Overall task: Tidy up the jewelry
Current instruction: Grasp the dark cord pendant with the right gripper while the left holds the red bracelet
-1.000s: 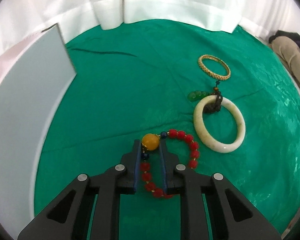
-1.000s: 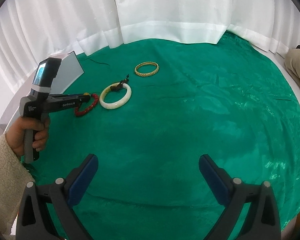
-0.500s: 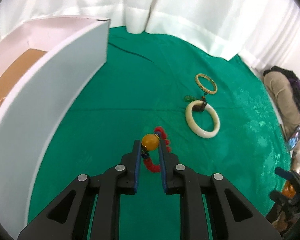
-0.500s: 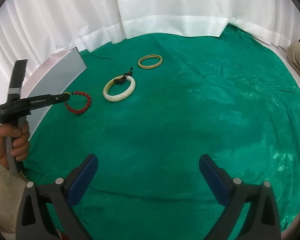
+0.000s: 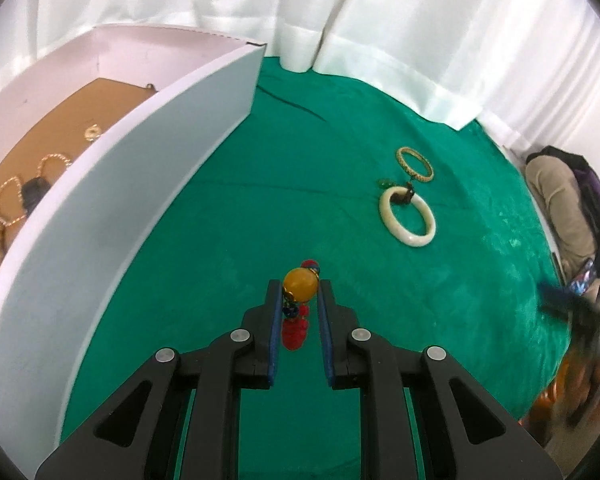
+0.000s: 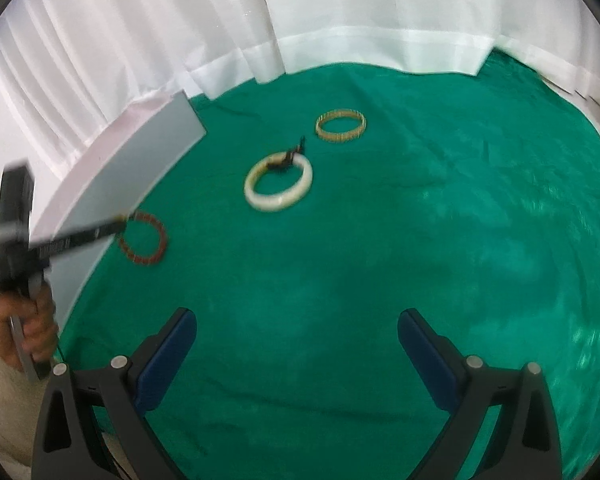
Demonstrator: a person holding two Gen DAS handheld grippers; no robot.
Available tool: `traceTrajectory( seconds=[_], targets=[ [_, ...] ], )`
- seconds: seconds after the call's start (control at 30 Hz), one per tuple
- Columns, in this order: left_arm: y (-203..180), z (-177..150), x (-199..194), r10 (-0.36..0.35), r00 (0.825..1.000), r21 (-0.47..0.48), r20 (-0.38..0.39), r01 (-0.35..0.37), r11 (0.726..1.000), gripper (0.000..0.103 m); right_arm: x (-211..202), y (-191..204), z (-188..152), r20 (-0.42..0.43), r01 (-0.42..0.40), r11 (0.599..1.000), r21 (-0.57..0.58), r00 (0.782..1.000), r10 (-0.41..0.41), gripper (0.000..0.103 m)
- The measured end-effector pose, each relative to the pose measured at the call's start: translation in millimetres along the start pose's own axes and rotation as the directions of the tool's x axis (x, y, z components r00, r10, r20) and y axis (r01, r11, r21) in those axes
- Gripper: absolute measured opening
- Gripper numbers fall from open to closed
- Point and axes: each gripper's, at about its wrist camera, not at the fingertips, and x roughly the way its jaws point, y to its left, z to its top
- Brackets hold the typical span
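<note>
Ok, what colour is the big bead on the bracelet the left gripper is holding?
Amber yellow; the big bead shows best in the left wrist view.

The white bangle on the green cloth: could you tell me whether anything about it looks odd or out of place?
Slightly. The white bangle lies flat and looks whole, but a small dark cord or charm is draped over its far rim, reaching toward the gold bangle. Whether it is tied on or only resting there cannot be told.
</note>
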Motion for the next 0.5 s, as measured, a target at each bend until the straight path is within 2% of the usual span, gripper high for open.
traceTrajectory(
  seconds=[0.1, 0.17, 0.23, 0.27, 0.33, 0.37, 0.43, 0.5],
  targets=[
    [5, -4, -4, 0.002, 1.000, -0.012, 0.006, -0.002, 1.000, 0.015, 7, -22, 46, 0.014, 0.070, 0.997, 0.030, 0.997, -0.071, 0.102],
    [8, -8, -5, 0.005, 1.000, -0.017, 0.010, -0.005, 1.000, 0.015, 24, -39, 80, -0.017, 0.078, 0.992, 0.100, 0.997, -0.076, 0.101],
    [10, -9, -6, 0.003, 1.000, -0.022, 0.011, -0.003, 1.000, 0.015, 46, -45, 103, -0.063, 0.026, 0.987, 0.160, 0.998, -0.016, 0.081],
    [11, -10, -6, 0.001, 1.000, -0.025, 0.011, 0.000, 1.000, 0.015, 57, -45, 111, -0.085, 0.000, 0.984, 0.179, 0.996, 0.015, 0.065],
    [11, -12, -7, 0.002, 1.000, -0.024, 0.014, -0.002, 1.000, 0.015, 91, -36, 125, -0.150, -0.063, 0.972, 0.225, 0.984, 0.099, 0.055],
    [11, -12, -7, 0.004, 1.000, -0.022, 0.015, -0.004, 1.000, 0.015, 102, -30, 128, -0.165, -0.072, 0.970, 0.234, 0.980, 0.112, 0.049],
    [11, -13, -9, 0.005, 1.000, -0.019, 0.017, -0.005, 1.000, 0.015, 132, -15, 133, -0.199, -0.085, 0.964, 0.252, 0.970, 0.137, 0.046],
    [12, -14, -9, 0.002, 1.000, -0.024, 0.016, -0.002, 1.000, 0.015, 153, -3, 137, -0.223, -0.068, 0.965, 0.253, 0.967, 0.126, 0.037]
  ],
)
